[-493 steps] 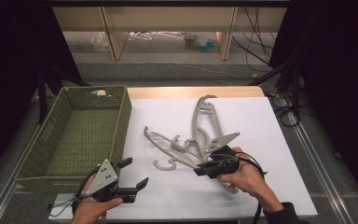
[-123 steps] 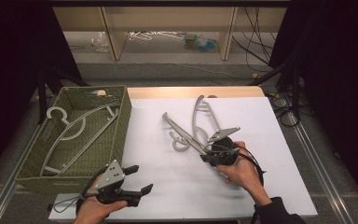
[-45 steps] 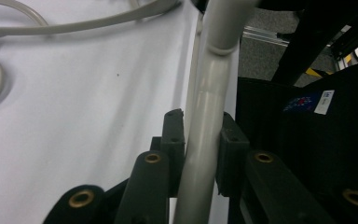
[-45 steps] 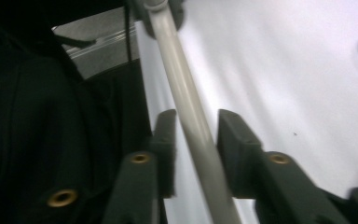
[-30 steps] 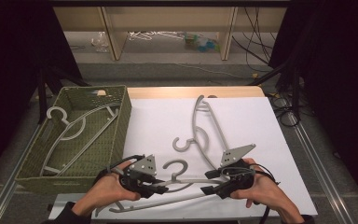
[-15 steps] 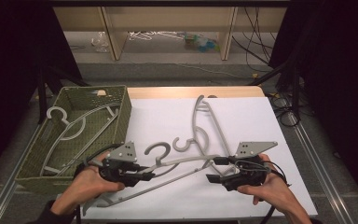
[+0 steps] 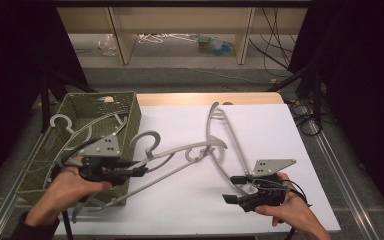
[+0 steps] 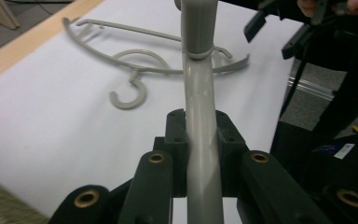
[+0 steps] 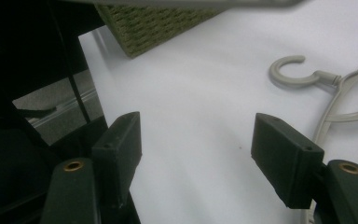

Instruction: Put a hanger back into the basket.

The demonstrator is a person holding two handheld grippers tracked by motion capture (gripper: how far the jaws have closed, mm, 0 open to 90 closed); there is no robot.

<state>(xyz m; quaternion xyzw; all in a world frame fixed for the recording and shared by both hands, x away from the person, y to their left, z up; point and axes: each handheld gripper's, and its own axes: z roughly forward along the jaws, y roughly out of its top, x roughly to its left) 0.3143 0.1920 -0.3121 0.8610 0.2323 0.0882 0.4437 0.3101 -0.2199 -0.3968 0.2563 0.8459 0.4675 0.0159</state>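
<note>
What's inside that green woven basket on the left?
One grey hanger lies inside the basket, its hook near the far left corner. The left claw and the hanger it holds cover the basket's near part, so that stays unseen.

Three grey hangers point(image 7: 180, 152); one woven basket point(image 7: 130, 107); two grippers point(image 7: 140, 171).

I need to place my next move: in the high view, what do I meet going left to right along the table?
Woven basket → left gripper, shut on the lifted hanger → hanger lying on the white sheet → right gripper, jaws just opened, nothing between them.
</note>
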